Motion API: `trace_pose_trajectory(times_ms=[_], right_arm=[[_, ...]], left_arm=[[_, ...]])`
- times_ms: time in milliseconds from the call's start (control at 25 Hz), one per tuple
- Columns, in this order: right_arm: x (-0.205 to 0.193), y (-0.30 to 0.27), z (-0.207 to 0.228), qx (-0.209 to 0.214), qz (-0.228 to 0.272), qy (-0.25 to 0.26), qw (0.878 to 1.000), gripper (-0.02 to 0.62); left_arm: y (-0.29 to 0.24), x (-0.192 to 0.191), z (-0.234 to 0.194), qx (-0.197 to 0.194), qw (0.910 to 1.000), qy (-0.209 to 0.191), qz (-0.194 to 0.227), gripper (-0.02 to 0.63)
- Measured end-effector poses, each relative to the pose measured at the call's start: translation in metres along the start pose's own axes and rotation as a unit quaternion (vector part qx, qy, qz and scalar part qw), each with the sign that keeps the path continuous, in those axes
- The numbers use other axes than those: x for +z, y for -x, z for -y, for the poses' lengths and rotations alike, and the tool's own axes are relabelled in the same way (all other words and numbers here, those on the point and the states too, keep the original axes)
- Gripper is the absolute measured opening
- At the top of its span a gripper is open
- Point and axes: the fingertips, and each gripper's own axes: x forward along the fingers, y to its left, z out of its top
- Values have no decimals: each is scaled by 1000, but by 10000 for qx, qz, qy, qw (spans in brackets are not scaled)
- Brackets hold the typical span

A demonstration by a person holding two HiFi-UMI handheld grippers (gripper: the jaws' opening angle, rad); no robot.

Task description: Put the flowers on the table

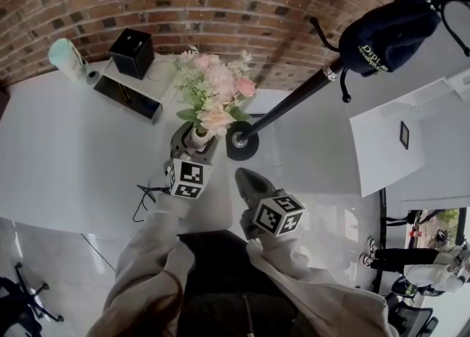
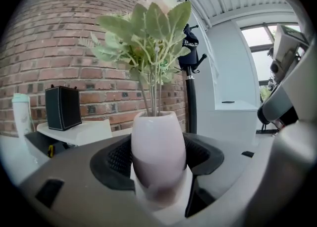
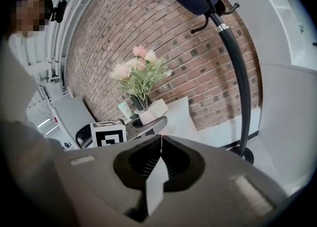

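A bunch of pink and cream flowers (image 1: 214, 93) with green leaves stands in a small white vase (image 1: 198, 137). My left gripper (image 1: 192, 153) is shut on the vase, which stays upright over the right part of the white table (image 1: 66, 152). In the left gripper view the vase (image 2: 158, 152) fills the gap between the dark pads (image 2: 116, 159), and the flowers (image 2: 148, 28) rise above it. My right gripper (image 1: 250, 185) hangs shut and empty just to the right. Its view shows the flowers (image 3: 138, 75), the vase (image 3: 147, 117) and the left gripper's marker cube (image 3: 109, 134).
A black coat rack has its round base (image 1: 241, 145) right beside the vase, and its pole (image 1: 294, 104) carries a dark cap (image 1: 385, 31). A black box (image 1: 132, 53) and a pale cup (image 1: 67, 58) sit at the table's back, against the brick wall. A cable (image 1: 143, 200) lies near the front edge.
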Motion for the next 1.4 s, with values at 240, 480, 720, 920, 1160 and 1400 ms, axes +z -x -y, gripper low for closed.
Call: trace_pose_trajectory(times_ms=[240, 480, 720, 920, 1160, 1400], right_arm=[[-1, 6, -2, -76, 168, -20, 9998, 2], [-1, 9, -21, -224, 451, -95, 9987, 2], [-11, 3, -72, -194, 600, -94, 9980, 2], [-26, 7, -120, -415, 759, -12, 9962, 2], [-38, 27, -161, -710, 1101, 10, 9914, 2], [-62, 46, -193, -921, 1295, 151, 9872, 0]], left_arm=[[8, 4, 2, -125, 9995, 279, -76, 383], [54, 19, -7, -121, 9992, 365, -147, 383], [143, 34, -9, -402, 9934, 1049, -217, 380], [218, 37, -5, -488, 9867, 1504, -369, 136], [271, 38, 5, -850, 9874, 1294, -331, 4], [302, 26, 17, -1221, 9849, 1188, -322, 3]])
